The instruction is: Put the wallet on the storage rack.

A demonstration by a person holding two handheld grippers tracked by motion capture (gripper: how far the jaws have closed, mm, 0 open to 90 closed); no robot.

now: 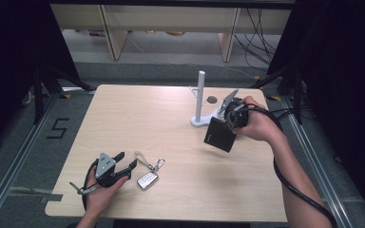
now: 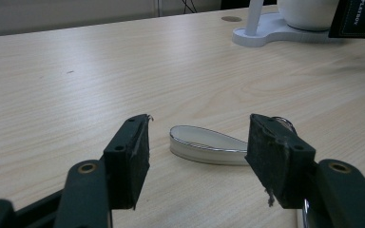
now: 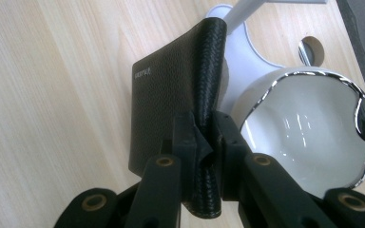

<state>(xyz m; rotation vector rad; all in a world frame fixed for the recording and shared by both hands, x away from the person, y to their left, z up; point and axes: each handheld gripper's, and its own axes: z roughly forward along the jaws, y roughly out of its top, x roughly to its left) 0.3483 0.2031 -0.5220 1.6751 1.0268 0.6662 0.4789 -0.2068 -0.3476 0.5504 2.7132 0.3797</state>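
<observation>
Right gripper (image 3: pixel 208 142) is clamped on the wallet (image 1: pixel 220 135) by its spine only, just beside the stand (image 1: pixel 200 102), so it could swing into it or slip, while the left gripper (image 2: pixel 197 154) sits open by the keys (image 1: pixel 148 179).

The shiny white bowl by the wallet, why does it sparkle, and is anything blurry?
In the right gripper view, room lights glint off the bowl and its silvery rim beside the sharp wallet. In the left gripper view, the jaws look soft and blurry up close, and the loop shines faintly.
</observation>
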